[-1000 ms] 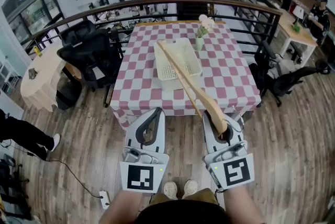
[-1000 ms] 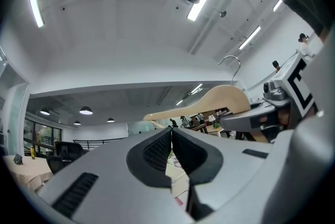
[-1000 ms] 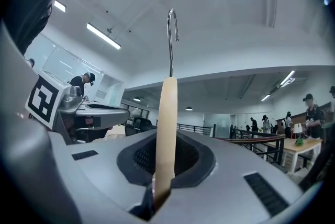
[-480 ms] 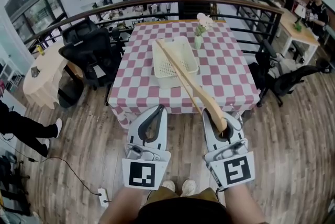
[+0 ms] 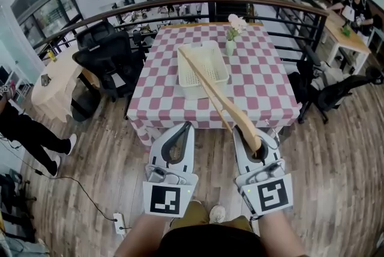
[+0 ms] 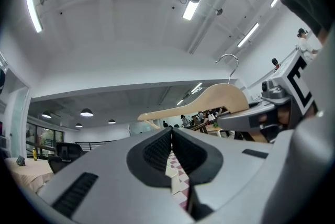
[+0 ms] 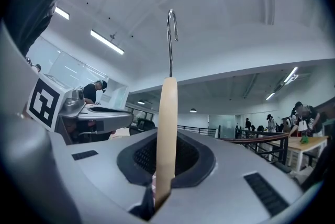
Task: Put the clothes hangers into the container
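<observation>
Hold unchanged from second ago: my right gripper (image 5: 240,131) pinches hanger (image 5: 213,90) by one end; my left gripper (image 5: 185,126) pressed together, empty. Basket (image 5: 191,78) mid-table (image 5: 264,93), drop still pending.

The tablecloth (image 5: 267,90) in the middle of the frame has a check pattern of pink-red and white squares. The container (image 5: 192,90) is cream white. The clothes hanger (image 5: 227,108) is pale yellowish wood, and its hook (image 7: 171,34) is silver. The left gripper (image 5: 184,126) and the right gripper (image 5: 241,133) are light grey with black pads and black-and-white square markers. The floor (image 5: 336,148) at the lower right has brown planks.
</observation>
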Demonstrator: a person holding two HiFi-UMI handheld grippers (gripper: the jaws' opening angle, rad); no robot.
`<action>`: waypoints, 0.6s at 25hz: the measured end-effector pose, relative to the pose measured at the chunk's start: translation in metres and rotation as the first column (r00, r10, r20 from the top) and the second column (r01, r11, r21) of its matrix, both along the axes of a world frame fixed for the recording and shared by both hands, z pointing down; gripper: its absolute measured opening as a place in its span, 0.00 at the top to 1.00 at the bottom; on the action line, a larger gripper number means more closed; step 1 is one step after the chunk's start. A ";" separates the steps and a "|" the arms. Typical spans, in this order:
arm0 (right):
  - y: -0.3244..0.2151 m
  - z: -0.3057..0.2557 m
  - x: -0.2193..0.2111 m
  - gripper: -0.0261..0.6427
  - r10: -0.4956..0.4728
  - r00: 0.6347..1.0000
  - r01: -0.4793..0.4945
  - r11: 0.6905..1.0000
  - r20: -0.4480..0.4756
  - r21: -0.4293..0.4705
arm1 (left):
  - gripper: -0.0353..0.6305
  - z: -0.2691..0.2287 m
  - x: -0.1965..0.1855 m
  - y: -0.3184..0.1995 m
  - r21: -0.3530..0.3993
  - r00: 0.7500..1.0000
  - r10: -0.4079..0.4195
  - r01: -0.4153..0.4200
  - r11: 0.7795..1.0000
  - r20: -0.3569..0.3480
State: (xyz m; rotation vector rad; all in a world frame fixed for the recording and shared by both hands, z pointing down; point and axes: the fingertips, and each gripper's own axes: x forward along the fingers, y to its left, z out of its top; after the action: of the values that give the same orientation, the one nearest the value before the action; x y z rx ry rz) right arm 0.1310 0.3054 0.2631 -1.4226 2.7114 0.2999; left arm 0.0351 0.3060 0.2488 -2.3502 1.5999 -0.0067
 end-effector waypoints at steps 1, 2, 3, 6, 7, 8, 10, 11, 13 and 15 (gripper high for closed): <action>0.000 0.001 0.000 0.91 -0.004 1.000 0.004 1.000 -0.002 -0.002 | 0.93 -0.001 0.000 0.000 0.000 1.000 -0.001 0.001 1.000 -0.009; 0.000 0.002 0.001 0.91 -0.008 1.000 0.008 1.000 -0.008 -0.004 | 0.93 -0.001 0.001 0.000 -0.002 1.000 0.000 0.000 1.000 -0.021; 0.001 0.003 0.002 0.91 -0.010 1.000 0.010 1.000 -0.012 -0.003 | 0.93 0.000 0.001 0.000 -0.007 1.000 0.000 0.000 1.000 -0.029; -0.001 0.004 0.004 0.91 -0.010 1.000 0.010 1.000 -0.010 0.000 | 0.93 0.005 0.002 -0.003 -0.019 1.000 0.002 -0.003 1.000 -0.023; -0.002 0.004 0.005 0.91 -0.010 1.000 0.010 1.000 -0.007 -0.002 | 0.93 0.005 0.003 -0.004 -0.020 1.000 0.005 -0.005 1.000 -0.024; -0.004 0.004 0.005 0.91 -0.010 1.000 0.010 1.000 -0.006 -0.004 | 0.93 0.004 0.003 -0.006 -0.018 1.000 0.007 -0.008 1.000 -0.025; -0.009 0.004 0.004 0.91 -0.008 1.000 0.008 1.000 -0.008 -0.006 | 0.93 0.003 0.002 -0.010 -0.012 1.000 0.009 -0.009 1.000 -0.021; -0.012 0.004 0.003 0.91 -0.007 1.000 0.007 1.000 -0.008 -0.004 | 0.93 0.003 0.000 -0.012 -0.011 1.000 0.008 -0.008 1.000 -0.019; -0.019 0.003 0.001 0.91 -0.003 1.000 0.003 1.000 -0.006 0.002 | 0.93 0.002 -0.004 -0.017 -0.010 1.000 0.005 -0.005 1.000 -0.016; -0.026 0.002 -0.002 0.91 -0.001 1.000 0.001 1.000 -0.004 0.005 | 0.93 0.000 -0.009 -0.024 -0.002 1.000 -0.002 0.002 1.000 -0.009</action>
State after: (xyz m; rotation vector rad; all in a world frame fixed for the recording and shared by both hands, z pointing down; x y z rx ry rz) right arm 0.1291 0.2791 0.2650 -1.4203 2.7126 0.3088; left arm 0.0262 0.2825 0.2488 -2.3536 1.6067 0.0015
